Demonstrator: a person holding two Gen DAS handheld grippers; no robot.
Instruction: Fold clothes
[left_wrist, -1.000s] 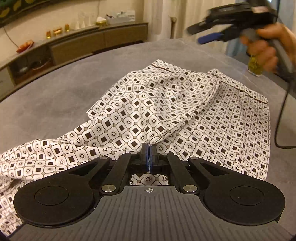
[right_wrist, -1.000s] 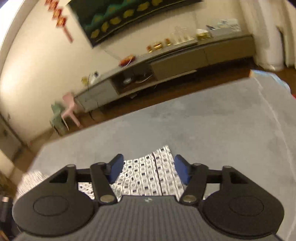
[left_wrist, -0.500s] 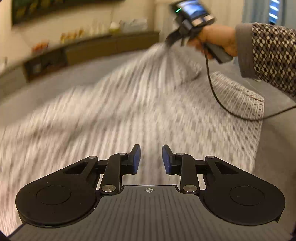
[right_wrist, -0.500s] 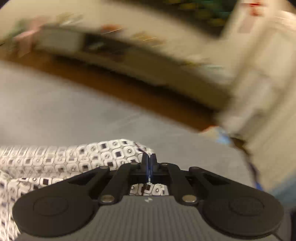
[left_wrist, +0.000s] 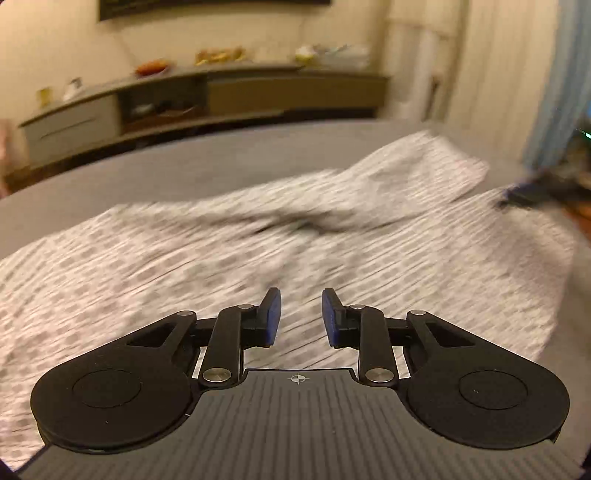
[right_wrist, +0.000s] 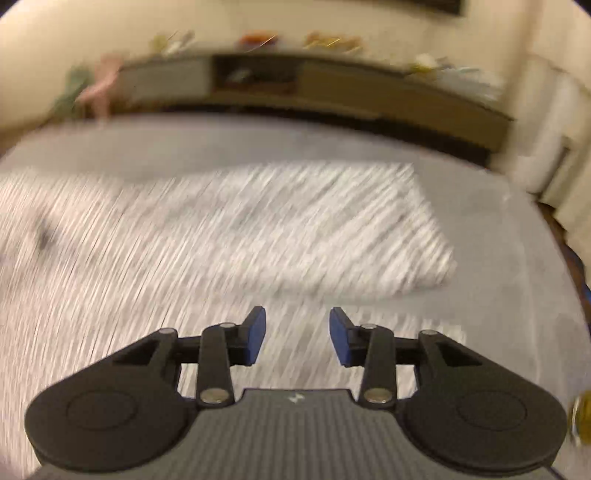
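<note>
We have the patterned garment (left_wrist: 332, 236) spread over the grey worktop (left_wrist: 177, 166), lying straight ahead of and beneath both pairs of tongs, with nothing pinched in either. The left tongs (left_wrist: 300, 317) stand a little apart, bare cloth showing in the gap between the blue pads; the right tongs (right_wrist: 297, 334) have just been opening and stand wider, also with only cloth below them and none between the pads. From the left view the garment's long axis runs from lower left to upper right, with a raised, rumpled ridge across its middle and a lobe reaching toward the far right. From the right view a flat, squared-off layer (right_wrist: 332, 229) lies ahead, its right edge ending on bare worktop. We judge the right tongs nearer that free edge, the left nearer the wider body. Both views are blurred, so hems are hard to place. We see no container on the worktop; the sideboard (left_wrist: 229, 96) behind carries small items we cannot identify.
</note>
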